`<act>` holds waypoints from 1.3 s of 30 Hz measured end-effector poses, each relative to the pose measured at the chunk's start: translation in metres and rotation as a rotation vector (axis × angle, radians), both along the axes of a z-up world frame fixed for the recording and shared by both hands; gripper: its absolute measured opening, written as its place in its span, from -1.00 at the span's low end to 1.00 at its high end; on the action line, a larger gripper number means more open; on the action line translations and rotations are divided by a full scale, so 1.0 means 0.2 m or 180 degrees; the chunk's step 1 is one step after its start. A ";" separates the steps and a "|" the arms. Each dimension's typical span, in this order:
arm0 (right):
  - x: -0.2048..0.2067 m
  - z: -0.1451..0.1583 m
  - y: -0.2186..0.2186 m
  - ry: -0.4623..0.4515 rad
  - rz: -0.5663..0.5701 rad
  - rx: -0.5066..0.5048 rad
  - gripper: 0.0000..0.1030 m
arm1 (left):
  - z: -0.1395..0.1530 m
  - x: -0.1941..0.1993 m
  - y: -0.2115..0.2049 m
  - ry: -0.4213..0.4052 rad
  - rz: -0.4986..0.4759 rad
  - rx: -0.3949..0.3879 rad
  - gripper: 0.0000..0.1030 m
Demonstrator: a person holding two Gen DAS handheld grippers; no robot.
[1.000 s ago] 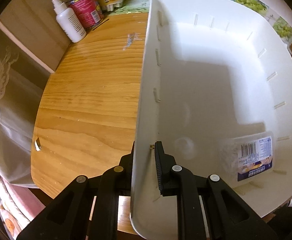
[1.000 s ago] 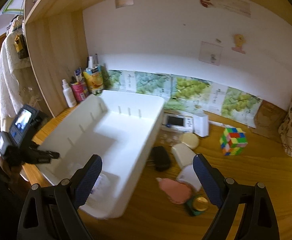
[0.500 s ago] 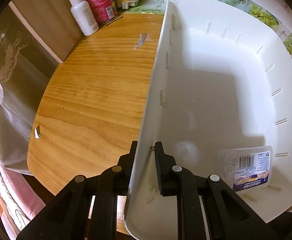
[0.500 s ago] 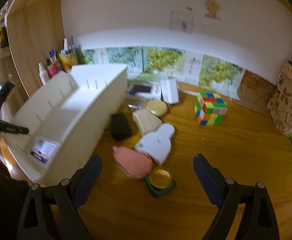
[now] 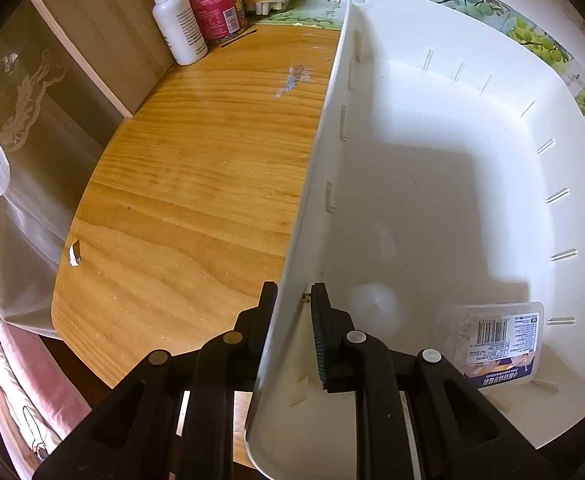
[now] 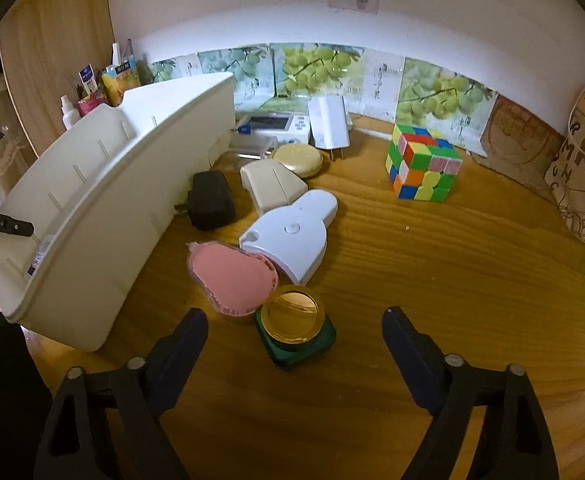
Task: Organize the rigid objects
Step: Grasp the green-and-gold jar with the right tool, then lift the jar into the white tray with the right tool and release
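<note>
Two grippers: left gripper clamps the white bin wall; right gripper gapes over the gold-lidded jar.

left hand-held gripper clamped shut, right hand-held gripper spread wide

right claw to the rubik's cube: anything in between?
Right wrist view: bare wooden desk between the open right claw and the multicoloured puzzle cube. The gold-lidded green jar sits at the claw's fingertips, left of that line.
</note>
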State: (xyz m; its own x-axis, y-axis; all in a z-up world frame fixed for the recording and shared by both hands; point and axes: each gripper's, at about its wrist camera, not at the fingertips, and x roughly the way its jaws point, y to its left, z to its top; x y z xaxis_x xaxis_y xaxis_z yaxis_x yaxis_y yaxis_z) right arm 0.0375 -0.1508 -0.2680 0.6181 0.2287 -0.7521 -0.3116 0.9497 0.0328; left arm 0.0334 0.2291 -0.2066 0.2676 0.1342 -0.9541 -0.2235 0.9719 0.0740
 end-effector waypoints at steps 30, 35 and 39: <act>0.04 -0.09 0.02 0.0282 0.0164 -0.0040 -0.11 | 0.00 0.00 -0.01 0.0007 -0.0058 0.0041 -0.65; 0.03 -0.08 0.02 0.0292 0.0150 0.0038 -0.11 | 0.00 -0.01 -0.02 0.0004 -0.0086 0.0058 -0.65; 0.00 -0.03 0.02 0.0232 0.0132 0.0094 -0.11 | 0.00 -0.01 -0.03 0.0010 -0.0097 0.0062 -0.65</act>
State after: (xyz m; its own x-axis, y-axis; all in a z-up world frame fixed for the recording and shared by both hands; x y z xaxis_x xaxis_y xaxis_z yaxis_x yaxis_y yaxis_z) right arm 0.0382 -0.1462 -0.2736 0.5515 0.2758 -0.7872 -0.3464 0.9343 0.0846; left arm 0.0305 0.2226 -0.2063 0.2689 0.1446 -0.9523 -0.1937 0.9766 0.0936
